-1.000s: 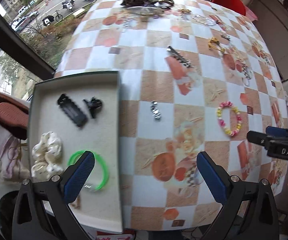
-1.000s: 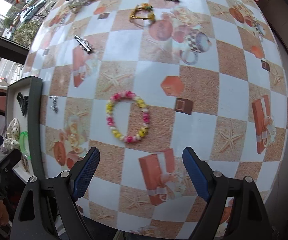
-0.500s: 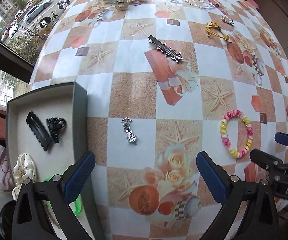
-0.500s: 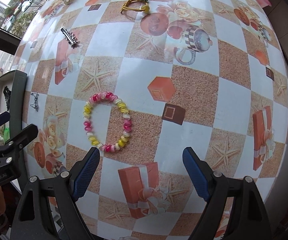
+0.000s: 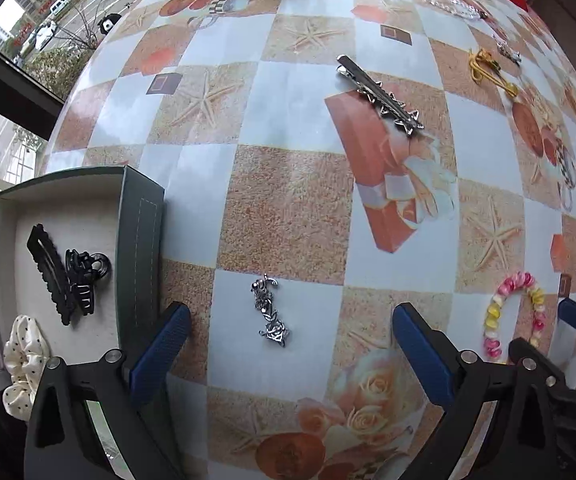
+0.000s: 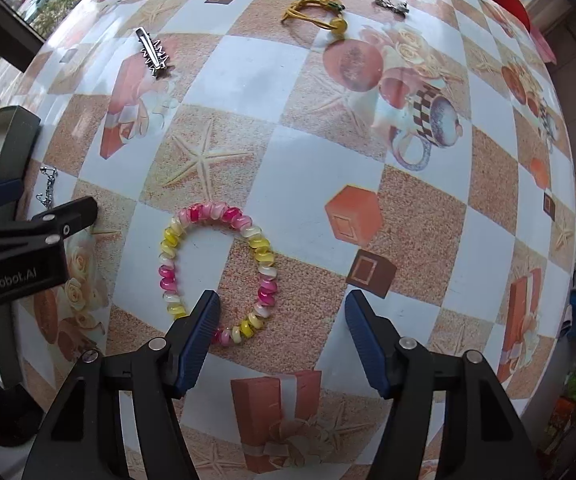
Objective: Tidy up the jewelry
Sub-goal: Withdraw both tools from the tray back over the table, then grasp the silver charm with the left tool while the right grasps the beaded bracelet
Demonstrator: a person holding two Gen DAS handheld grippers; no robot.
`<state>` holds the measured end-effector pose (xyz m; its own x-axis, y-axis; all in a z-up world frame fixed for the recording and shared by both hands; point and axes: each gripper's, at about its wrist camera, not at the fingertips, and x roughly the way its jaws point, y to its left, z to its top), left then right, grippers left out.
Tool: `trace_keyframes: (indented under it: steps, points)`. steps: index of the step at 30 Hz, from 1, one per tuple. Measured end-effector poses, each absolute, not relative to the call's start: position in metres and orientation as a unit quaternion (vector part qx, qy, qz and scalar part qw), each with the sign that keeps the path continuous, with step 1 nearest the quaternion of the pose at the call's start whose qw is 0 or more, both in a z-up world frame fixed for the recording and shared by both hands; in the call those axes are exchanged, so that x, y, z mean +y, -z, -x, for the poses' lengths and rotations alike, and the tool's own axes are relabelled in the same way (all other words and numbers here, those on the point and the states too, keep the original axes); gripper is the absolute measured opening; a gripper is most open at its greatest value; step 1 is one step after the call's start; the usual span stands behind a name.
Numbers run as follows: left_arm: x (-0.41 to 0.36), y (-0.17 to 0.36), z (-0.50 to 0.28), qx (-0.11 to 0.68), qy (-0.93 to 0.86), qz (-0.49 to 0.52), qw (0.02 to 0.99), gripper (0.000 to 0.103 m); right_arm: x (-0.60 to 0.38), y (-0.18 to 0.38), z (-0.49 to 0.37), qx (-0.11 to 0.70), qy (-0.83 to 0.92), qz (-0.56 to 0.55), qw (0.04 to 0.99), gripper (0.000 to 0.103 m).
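A small silver charm piece (image 5: 269,312) lies on the patterned tablecloth, between the fingers of my open left gripper (image 5: 288,318), which hangs just above it. A pink, yellow and white bead bracelet (image 6: 266,256) lies flat to the right. My right gripper (image 6: 280,306) points down over the bracelet's near right part. Its jaws are closing, with the left fingertip (image 6: 204,320) over the inside of the ring and beads between the pads. The pads do not press on the beads. The grey tray (image 5: 140,240) stands at the table's left edge.
The tray holds a black flat clip (image 5: 48,268), a black claw clip (image 5: 86,276) and a dotted white scrunchie (image 5: 24,356). Farther off lie a silver hair clip (image 5: 380,96), a yellow hair tie (image 6: 320,12) and more pieces at the far edge. A window lies beyond.
Both grippers have sunk toward the table. The left one moved from over the tray to over the silver piece. The right one's jaws have narrowed over the bracelet.
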<state>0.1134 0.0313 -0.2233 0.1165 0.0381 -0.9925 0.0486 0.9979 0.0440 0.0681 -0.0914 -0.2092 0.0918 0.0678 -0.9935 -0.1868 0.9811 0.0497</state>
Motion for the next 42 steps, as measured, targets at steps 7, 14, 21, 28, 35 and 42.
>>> trace_keyframes:
  steps: [7,14,21,28,35,42]
  points:
    - [0.041,0.222,-0.116,0.662,0.027,-0.020,0.749,0.086,-0.075,0.202,-0.065,0.663,-0.108,0.059,0.739,0.052]
    - [0.028,0.210,-0.108,0.662,0.062,-0.031,0.746,0.013,-0.051,0.199,-0.064,0.664,-0.118,0.062,0.736,0.012]
    - [0.034,0.196,-0.099,0.657,0.086,-0.010,0.749,0.012,-0.065,0.194,-0.068,0.672,-0.114,0.002,0.731,0.009]
    - [0.040,0.170,-0.085,0.645,0.102,-0.005,0.757,0.012,-0.075,0.176,-0.068,0.668,-0.119,-0.040,0.734,0.009]
    - [0.047,0.145,-0.065,0.638,0.108,0.002,0.763,0.012,-0.090,0.153,-0.074,0.664,-0.120,-0.057,0.736,0.009]
    - [0.066,0.128,-0.045,0.629,0.101,0.015,0.771,0.012,-0.086,0.139,-0.069,0.656,-0.127,-0.066,0.741,0.009]
